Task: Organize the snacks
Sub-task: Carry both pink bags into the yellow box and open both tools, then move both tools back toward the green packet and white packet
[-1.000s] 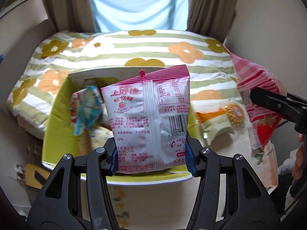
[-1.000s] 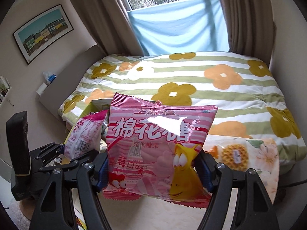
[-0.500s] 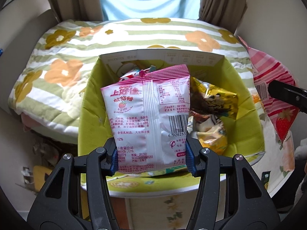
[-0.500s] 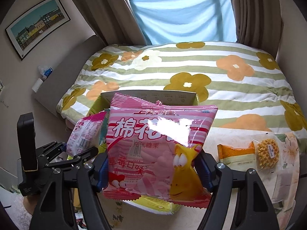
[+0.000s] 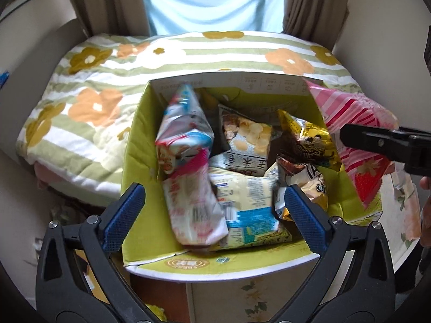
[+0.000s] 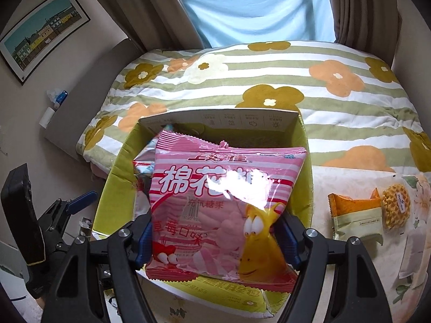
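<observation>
A green-lined cardboard box (image 5: pixel 140 161) stands below my left gripper (image 5: pixel 212 191). Its jaws are opening, wide apart, with nothing pressed between the blue pads. Under them a small pink-and-white candy bag (image 5: pixel 194 210), blurred, lies inside the box on other packs. My right gripper (image 6: pixel 215 231) is shut on a pink striped marshmallow bag (image 6: pixel 221 204), held upright above the box (image 6: pixel 242 119) near its right wall. That bag (image 5: pixel 350 113) and a black right finger (image 5: pixel 377 145) also show at the right of the left wrist view.
Several snack bags fill the box, among them a chips bag (image 5: pixel 247 140) and a gold bag (image 5: pixel 309 140). An orange pack (image 6: pixel 355 215) and a waffle (image 6: pixel 396 207) lie on the floral cloth to the right. A flowered quilt (image 6: pixel 269 80) covers the bed behind.
The left jaws have sprung apart and let the small candy bag drop into the box. The right gripper has carried the marshmallow bag forward over the box.
</observation>
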Demonstrator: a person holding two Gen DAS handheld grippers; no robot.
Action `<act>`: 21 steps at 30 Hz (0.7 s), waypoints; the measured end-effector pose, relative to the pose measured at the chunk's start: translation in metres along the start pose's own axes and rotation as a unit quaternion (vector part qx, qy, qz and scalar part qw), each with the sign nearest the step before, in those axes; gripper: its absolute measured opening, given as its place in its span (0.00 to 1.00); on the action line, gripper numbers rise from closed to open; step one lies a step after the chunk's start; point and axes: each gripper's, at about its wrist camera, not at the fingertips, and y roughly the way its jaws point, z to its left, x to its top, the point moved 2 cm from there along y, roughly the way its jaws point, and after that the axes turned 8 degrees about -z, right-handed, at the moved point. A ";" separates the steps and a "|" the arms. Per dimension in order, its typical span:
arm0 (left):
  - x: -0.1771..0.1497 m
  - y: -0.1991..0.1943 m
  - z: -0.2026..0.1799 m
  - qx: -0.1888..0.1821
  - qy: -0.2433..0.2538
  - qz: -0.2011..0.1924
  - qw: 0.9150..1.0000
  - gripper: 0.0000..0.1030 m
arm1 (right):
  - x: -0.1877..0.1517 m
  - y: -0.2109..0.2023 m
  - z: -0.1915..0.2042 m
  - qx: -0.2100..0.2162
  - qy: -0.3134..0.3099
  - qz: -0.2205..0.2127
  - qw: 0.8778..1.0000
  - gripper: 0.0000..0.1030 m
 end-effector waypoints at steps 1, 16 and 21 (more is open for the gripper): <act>0.000 0.000 0.002 0.000 -0.004 0.002 1.000 1.00 | 0.000 0.005 0.002 0.004 0.000 0.005 1.000 0.70; -0.008 0.000 0.015 0.004 -0.019 0.014 1.000 1.00 | 0.006 0.018 0.019 -0.034 -0.051 -0.010 0.998 0.99; -0.011 -0.004 0.012 -0.002 -0.019 0.015 1.000 1.00 | 0.001 0.008 0.016 -0.020 -0.038 -0.008 0.999 0.99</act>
